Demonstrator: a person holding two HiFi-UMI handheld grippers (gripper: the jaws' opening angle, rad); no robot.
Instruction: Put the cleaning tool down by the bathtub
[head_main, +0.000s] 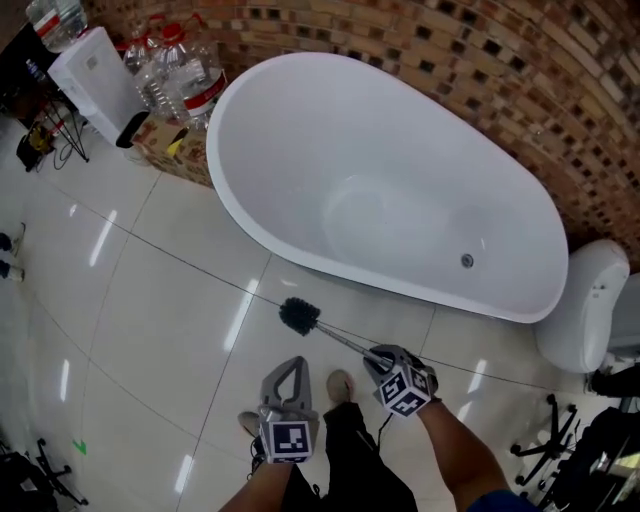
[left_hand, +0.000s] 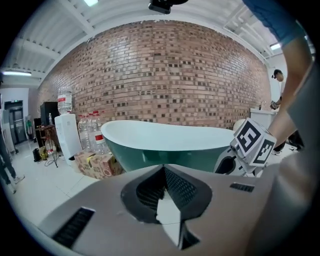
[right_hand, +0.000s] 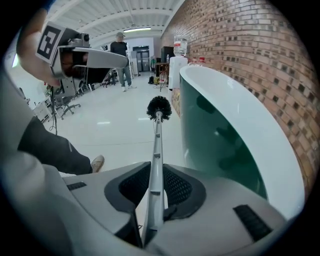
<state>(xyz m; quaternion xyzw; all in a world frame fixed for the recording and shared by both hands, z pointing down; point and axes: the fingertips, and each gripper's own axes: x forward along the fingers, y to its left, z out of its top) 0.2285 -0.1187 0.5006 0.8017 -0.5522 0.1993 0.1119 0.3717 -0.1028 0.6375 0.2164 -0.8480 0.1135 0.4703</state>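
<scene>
The cleaning tool is a long-handled brush with a black bristle head (head_main: 298, 316) and a thin grey handle (head_main: 345, 340). It hangs over the tiled floor in front of the white oval bathtub (head_main: 232, 205). My right gripper (head_main: 378, 356) is shut on the handle's near end. In the right gripper view the handle (right_hand: 156, 150) runs out between the jaws to the bristle head (right_hand: 159, 108), with the tub wall (right_hand: 220, 135) just to its right. My left gripper (head_main: 291, 366) hovers to the left of the right one, shut and holding nothing (left_hand: 167, 200).
Large water bottles (head_main: 185, 70), a cardboard box (head_main: 172, 148) and a white dispenser (head_main: 95, 70) stand at the tub's far left end. A white rounded fixture (head_main: 585, 310) sits at its right end. Office chair legs (head_main: 560, 440) are at lower right. My shoe (head_main: 340, 384) is below the brush.
</scene>
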